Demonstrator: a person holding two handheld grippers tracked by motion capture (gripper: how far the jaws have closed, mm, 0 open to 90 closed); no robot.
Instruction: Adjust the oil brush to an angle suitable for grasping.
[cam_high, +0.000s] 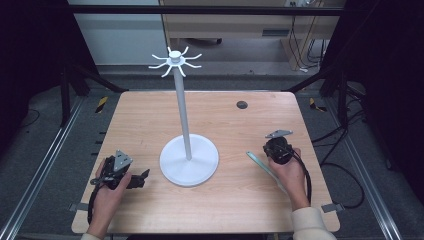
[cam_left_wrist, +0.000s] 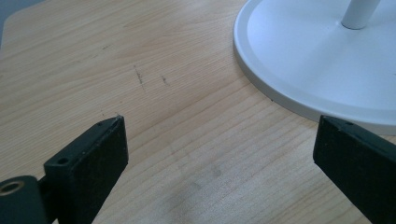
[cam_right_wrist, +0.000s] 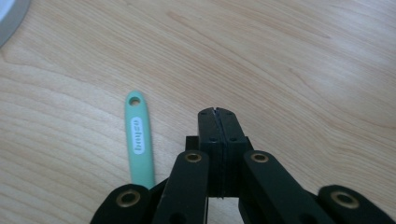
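1. The light wooden table carries a white metal stand with a round flat base, a slim upright pole and a crown of curved hooks at its top. The stand sits near the table's middle, upright.

2. A mint-green slim plastic handle with a hanging hole and a white label lies flat on the table, right of the stand's base and well apart from it. In the high view it runs diagonally, its far end toward the base and its near end passing under the person's right hand, where it is hidden.

3. The right tongs are fully closed, pad against pad, with nothing between them. They stand just beside the green handle (on its right in the right gripper view), not gripping it; whether they touch the table cannot be told. In the high view the right tongs sit at the right side of the table, held from behind by the right hand.

4. The left tongs stand wide, with bare table between the jaws. One black pad is over open wood; the other overlaps the rim of the white base in the left gripper view. In the high view the left tongs are low at the table's left, pointing toward the base and just short of it.
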